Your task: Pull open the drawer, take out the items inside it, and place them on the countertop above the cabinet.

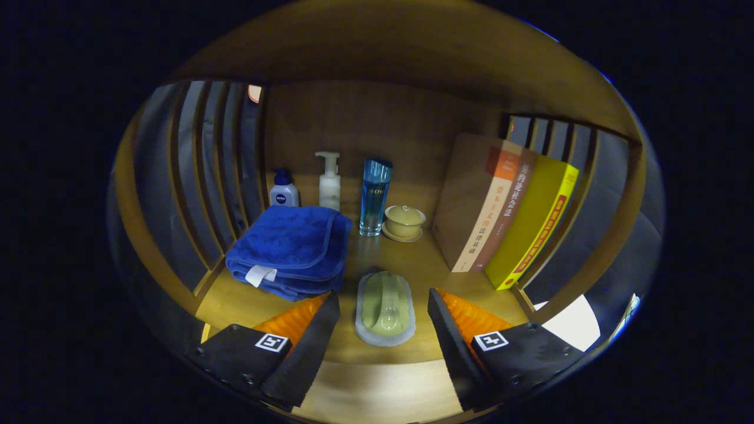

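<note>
The tool [384,330] sits wide open over the wooden surface [412,268], its two black pads spread well apart and gripping nothing. Right between the fingers [309,338] lies a pale green soap bar in a frosted dish [385,307], lengthwise, touching neither pad. Just beyond the left finger there's a folded blue towel [290,250], white tag showing at its near edge. Behind the towel stand a small blue-capped lotion bottle [283,189] and a white pump bottle [329,180], side by side against the back panel. To their right a tall clear blue bottle [374,196] stands upright, and just beside it a small lidded cup on a saucer [404,222]. Over on the right, three books [506,212] lean together, the yellow one nearest. Slatted wooden sides [203,176] frame the space. No drawer to be seen from here.
</note>
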A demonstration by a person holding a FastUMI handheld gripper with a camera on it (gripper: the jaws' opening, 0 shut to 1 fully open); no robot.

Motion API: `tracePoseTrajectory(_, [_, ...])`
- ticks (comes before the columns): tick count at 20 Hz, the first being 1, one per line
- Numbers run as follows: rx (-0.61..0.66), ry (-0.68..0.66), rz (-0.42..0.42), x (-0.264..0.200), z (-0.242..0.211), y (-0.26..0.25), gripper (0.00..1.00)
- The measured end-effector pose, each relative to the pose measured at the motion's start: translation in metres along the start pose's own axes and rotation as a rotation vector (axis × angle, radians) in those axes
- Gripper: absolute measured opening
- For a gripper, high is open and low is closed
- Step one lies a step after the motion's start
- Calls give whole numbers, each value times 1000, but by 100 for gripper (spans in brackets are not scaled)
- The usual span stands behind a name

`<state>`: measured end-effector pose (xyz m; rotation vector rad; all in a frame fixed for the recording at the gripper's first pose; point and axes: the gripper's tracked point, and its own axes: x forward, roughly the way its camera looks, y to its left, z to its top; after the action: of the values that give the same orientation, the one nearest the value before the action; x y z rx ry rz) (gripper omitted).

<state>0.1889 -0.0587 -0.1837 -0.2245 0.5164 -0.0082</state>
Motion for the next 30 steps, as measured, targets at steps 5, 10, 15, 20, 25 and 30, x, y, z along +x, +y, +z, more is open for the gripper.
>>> tracePoseTrajectory(5, [44,-93,5,-68,-2,6,99])
tracePoseTrajectory(10, [67,-194,11,-138,-11,14,99])
tracePoseTrajectory(15, [57,-228,-17,-194,-52,4,99])
tracePoseTrajectory(20, [49,-232,-30,-234,-96,4,99])
tracePoseTrajectory(25, [77,-203,-74,-244,-151,-11,99])
tracePoseTrajectory(30, [80,-160,-77,-241,-193,-14,99])
